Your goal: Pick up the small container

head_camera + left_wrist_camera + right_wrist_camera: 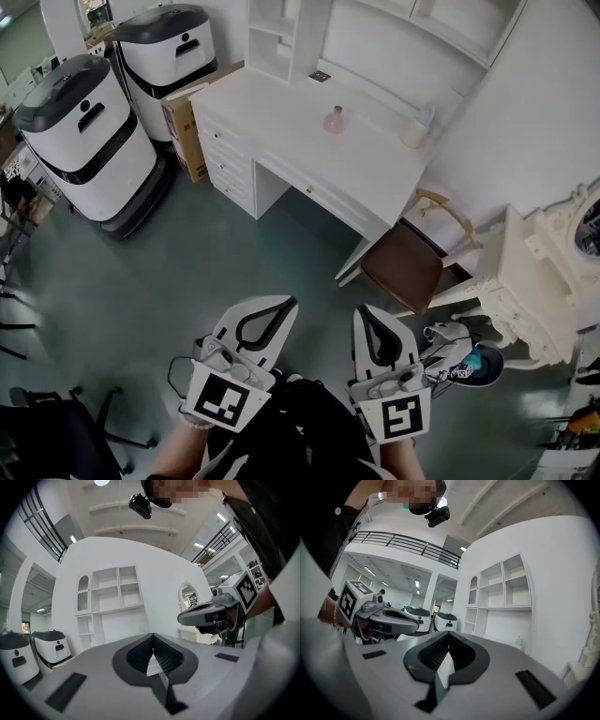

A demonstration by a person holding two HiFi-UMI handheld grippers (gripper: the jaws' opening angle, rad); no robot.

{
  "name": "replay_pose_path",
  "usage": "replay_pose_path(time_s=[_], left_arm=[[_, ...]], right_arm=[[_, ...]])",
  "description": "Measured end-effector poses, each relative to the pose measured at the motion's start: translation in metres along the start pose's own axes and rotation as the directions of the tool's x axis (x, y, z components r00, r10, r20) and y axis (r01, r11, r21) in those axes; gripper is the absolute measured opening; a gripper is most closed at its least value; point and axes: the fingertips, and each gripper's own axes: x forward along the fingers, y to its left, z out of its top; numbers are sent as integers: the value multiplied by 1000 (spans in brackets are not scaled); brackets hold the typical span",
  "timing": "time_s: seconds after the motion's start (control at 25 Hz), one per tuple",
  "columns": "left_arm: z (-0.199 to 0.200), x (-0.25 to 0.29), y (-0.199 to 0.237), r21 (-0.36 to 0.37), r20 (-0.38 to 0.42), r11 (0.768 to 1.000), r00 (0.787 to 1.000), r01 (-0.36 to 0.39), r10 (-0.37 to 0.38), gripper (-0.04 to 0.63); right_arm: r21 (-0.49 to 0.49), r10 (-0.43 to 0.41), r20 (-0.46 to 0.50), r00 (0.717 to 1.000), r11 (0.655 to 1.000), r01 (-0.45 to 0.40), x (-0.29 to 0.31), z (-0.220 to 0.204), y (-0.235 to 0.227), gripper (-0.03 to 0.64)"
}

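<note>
White desk (281, 112) at top centre, against the wall. The small pink container (335, 119) stands upright on the desktop, toward the back. A white container with a bluish top (416, 127) stands well apart to its right, near the wall corner. Contents of both are too small to tell. Brown chair (403, 265) sits by the desk's right end, with an ornate white vanity (534, 281) beyond it. Two white-and-grey wheeled units (84, 141) and a cardboard box (181, 120) stand left of the desk. Grey-green floor (141, 281) lies between desk and grippers. Left gripper (278, 305) and right gripper (375, 312) sit low in frame, side by side, well apart from the container. Both have their jaws pressed together on nothing.
</note>
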Motion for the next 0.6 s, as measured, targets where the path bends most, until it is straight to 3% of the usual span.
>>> replay_pose_path(time_s=[0.6], left_arm=[[-4, -16, 2, 18, 2, 1000, 1000, 20, -20, 2]], right_arm=[[7, -43, 9, 999, 999, 43, -7, 0, 11, 2]])
